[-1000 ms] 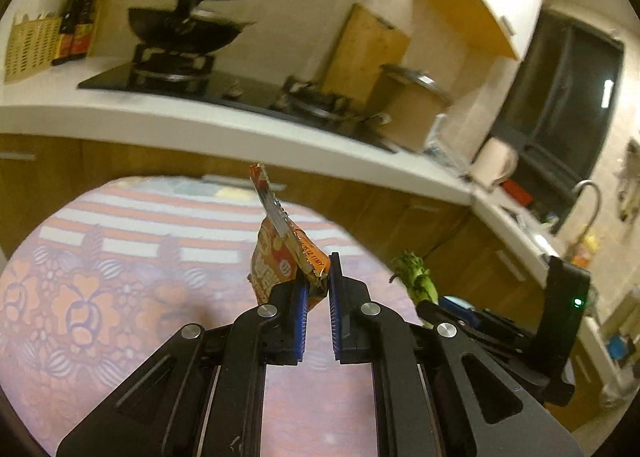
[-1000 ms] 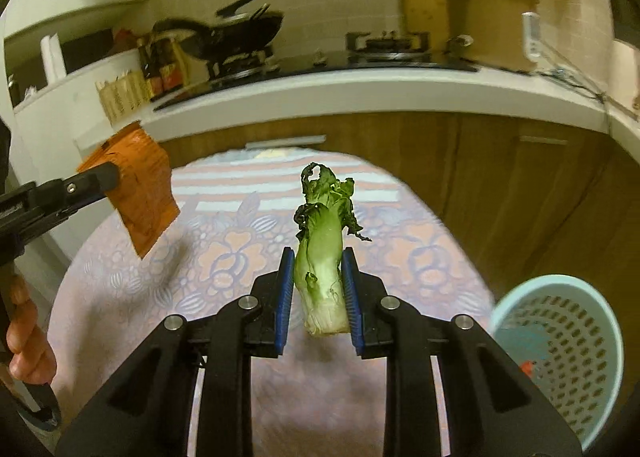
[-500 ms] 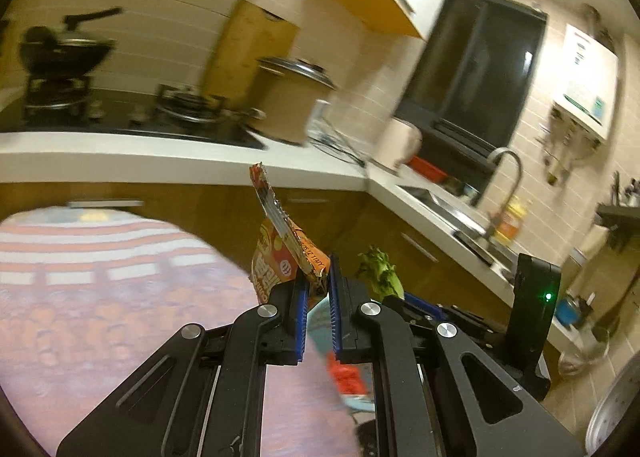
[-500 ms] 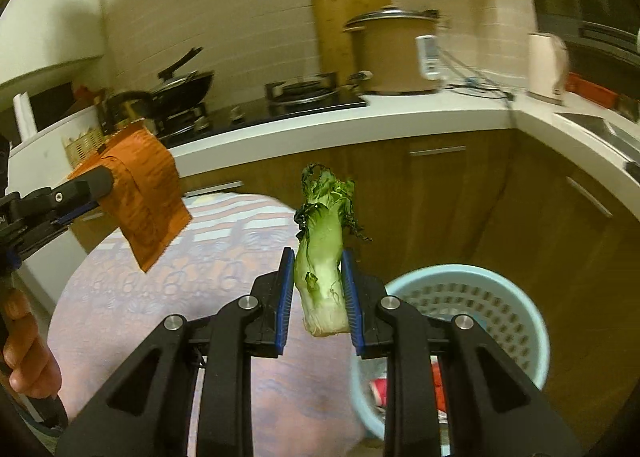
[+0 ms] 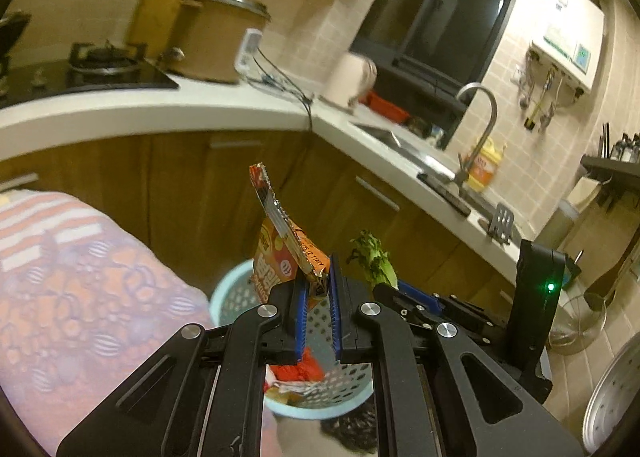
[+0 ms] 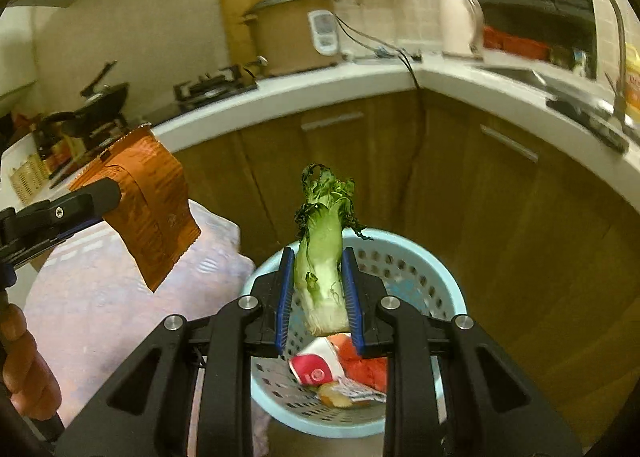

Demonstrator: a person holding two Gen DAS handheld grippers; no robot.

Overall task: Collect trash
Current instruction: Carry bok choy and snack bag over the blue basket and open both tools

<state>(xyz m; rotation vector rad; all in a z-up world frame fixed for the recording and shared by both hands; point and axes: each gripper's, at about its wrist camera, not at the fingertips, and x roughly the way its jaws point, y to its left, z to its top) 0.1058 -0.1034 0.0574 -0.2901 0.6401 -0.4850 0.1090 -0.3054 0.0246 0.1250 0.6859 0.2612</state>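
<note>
My left gripper (image 5: 318, 277) is shut on an orange snack wrapper (image 5: 286, 253) and holds it above the light blue perforated basket (image 5: 228, 293). In the right wrist view the wrapper (image 6: 150, 201) hangs at the left, over the table edge. My right gripper (image 6: 318, 269) is shut on a wilted bok choy stalk (image 6: 324, 253), upright, directly above the same basket (image 6: 436, 277). The basket holds a red-and-white wrapper (image 6: 316, 367) and other scraps. The bok choy's leaves (image 5: 374, 259) show right of the left gripper.
A table with a floral orange cloth (image 5: 80, 289) stands left of the basket. Brown cabinets (image 6: 500, 217) under a white counter (image 6: 320, 87) curve behind it. A rice cooker (image 6: 292, 33), stove (image 5: 104, 65) and sink tap (image 5: 480, 121) sit on the counter.
Both grippers have swung right, away from the table, and now hang over the basket, which has come closer and more central. Each keeps its hold.
</note>
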